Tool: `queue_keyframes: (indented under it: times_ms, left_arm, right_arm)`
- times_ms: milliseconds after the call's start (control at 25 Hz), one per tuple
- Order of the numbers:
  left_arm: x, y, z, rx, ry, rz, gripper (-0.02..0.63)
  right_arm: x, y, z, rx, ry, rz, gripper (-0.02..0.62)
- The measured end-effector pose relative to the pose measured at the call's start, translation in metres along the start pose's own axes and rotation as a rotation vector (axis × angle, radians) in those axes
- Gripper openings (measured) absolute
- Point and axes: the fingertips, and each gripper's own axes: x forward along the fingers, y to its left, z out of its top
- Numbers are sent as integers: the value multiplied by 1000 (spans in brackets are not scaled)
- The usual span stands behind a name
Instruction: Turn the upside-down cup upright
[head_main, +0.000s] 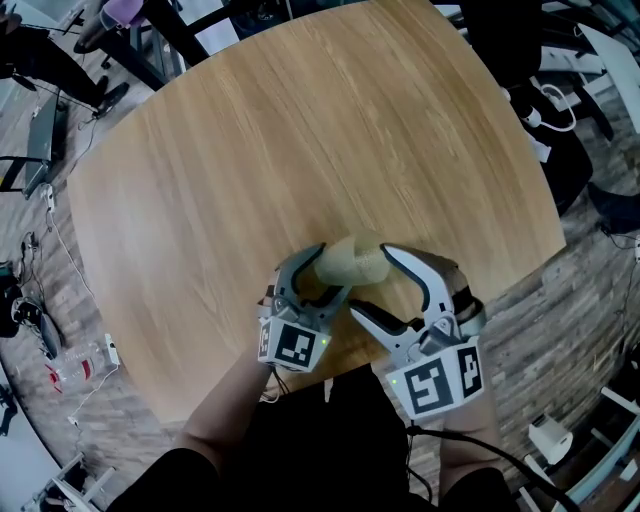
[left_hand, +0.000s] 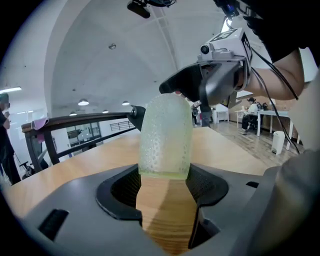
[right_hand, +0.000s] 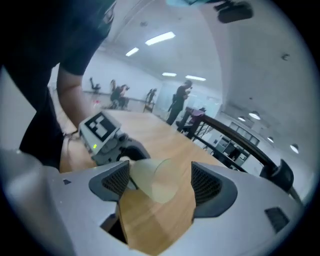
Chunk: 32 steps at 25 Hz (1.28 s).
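At the 6 o'clock edge of the big light wooden round-cornered table, right in front of us, is where it's all happening. The pale green, bumpy see-through plastic cup isn't standing either way up. It's tipped over on its side and caught in the left gripper. That gripper's jaws are spread pretty wide, but both pads are pressed against the cup's sides, so we'd call that a proper hold. From those jaws the cup sticks out toward about 2 o'clock in the head view.

The right gripper comes in from 5 o'clock with its jaws gaping wide, straddling the cup's free end. In its own view one pad sits just beside the cup's edge while the other is well apart from it, so it isn't clamping anything. That view looks at a round end of the cup, but we can't tell if it's the mouth or the bottom. We also can't tell whether the cup is touching the wood or just above it.

Both grippers are close together, with their black-and-white marker cubes at 6 o'clock from the jaws. Our bare forearm runs off toward 7 o'clock.
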Motion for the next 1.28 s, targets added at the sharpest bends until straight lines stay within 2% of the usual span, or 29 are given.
queue_keyframes:
  times_ms: [120,240,440,640,800,960,1280]
  left_arm:
    - [0,1,-5,31,28,-11,290]
    - [1,-1,-8,53,79,-29,290]
    - [0,-8,-7,74,152,-79,289]
    - [-9,-15,2,88,166,-117,287]
    - [-16,-18,10,83,144,-118,287]
    - [-20,-20,14,88,130,-123,287]
    - [-22,-27,4,127,138,-146,287]
  right_arm:
    - [6,6,-19,-248,210,86,396]
    - [9,7,-22,-433,325,130,397]
    - [19,23,-4,-590,388,212,397]
    - [37,31,-14,-715,521,259,397]
    - [45,39,-30,-734,592,304,397]
    - [53,39,-48,-770,628,295,397]
    - [62,49,-64,-686,584,295,396]
